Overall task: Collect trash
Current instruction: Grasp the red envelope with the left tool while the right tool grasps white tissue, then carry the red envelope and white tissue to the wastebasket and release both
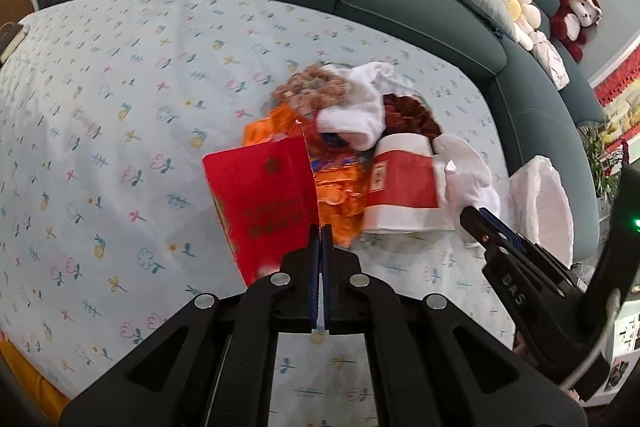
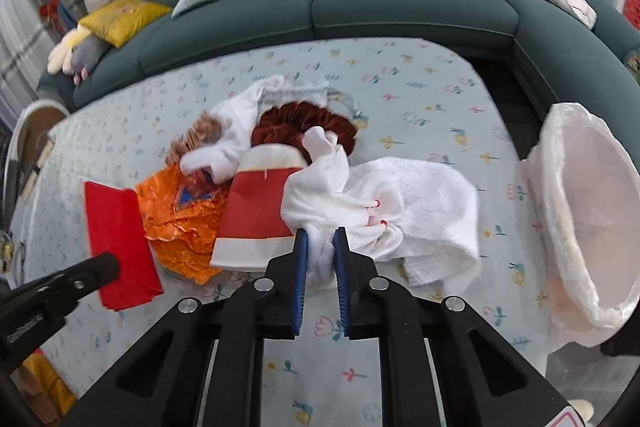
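My left gripper [image 1: 320, 229] is shut on the edge of a red paper envelope [image 1: 260, 203], which stands tilted above the flowered tablecloth [image 1: 120, 147]. Beside it lie a crumpled orange foil wrapper [image 1: 336, 195] and a red and white paper box [image 1: 404, 191]. My right gripper [image 2: 320, 239] is shut on a bunched white towel [image 2: 424, 199], whose folds fill the gap between the blue pads. The right wrist view also shows the left gripper [image 2: 112, 265] at the red envelope [image 2: 116, 227]. In the left wrist view, the right gripper [image 1: 466, 217] sits against the white towel [image 1: 464, 167].
A bin lined with a white plastic bag [image 2: 592, 211] stands at the table's right edge. A white sock [image 2: 224, 147], a brown scrunchie [image 2: 196, 139] and a dark red scrunchie [image 2: 296, 123] lie behind the pile. A dark green sofa [image 2: 360, 11] with cushions curves around behind.
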Tool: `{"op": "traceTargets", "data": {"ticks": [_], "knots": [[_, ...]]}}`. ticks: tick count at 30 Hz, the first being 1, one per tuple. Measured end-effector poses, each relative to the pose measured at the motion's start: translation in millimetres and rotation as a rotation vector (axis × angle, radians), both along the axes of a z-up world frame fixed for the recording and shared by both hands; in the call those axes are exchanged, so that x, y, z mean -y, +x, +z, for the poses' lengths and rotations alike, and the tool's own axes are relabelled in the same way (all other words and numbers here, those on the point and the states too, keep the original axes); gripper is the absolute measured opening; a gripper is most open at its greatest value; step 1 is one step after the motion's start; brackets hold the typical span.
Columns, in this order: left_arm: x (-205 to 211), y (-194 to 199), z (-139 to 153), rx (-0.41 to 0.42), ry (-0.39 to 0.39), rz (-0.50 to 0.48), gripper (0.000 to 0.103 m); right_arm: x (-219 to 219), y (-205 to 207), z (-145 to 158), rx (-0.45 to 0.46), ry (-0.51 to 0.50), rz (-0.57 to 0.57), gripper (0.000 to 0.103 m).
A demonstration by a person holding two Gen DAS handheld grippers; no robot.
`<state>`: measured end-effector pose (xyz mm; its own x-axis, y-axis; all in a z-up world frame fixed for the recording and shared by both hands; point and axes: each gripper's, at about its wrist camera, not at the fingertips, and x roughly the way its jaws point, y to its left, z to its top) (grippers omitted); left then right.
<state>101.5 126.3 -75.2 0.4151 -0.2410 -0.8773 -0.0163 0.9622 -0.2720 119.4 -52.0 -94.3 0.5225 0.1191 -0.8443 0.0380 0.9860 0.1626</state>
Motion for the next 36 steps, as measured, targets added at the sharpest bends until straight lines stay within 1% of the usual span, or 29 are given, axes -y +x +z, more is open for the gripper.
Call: {"op": "traceTargets", "data": {"ticks": [6,11,19,25,30,36], "knots": [[32,-2,19,0.039,-0.004,-0.055,0.001,31,-16,26,0.044,0.044,-0.056,0.012],[63,-8,35,0.073,-0.002,-0.106,0.001,61,-32,48,0.092,0.049,-0.102,0.013],[123,-19,56,0.124,0.002,-0.208,0.001,109,-60,70,0.147,0.043,-0.171,0.012],[156,-30,68,0.153,-0.007,-0.266,0.001,145,-83,81,0.177,0.042,-0.225,0.012],[165,-36,70,0.157,-0.015,-0.283,0.0,168,-99,86,0.197,0.04,-0.263,0.012],[159,-39,66,0.144,-0.028,-0.266,0.0,183,-113,83,0.199,0.049,-0.292,0.012]]}}
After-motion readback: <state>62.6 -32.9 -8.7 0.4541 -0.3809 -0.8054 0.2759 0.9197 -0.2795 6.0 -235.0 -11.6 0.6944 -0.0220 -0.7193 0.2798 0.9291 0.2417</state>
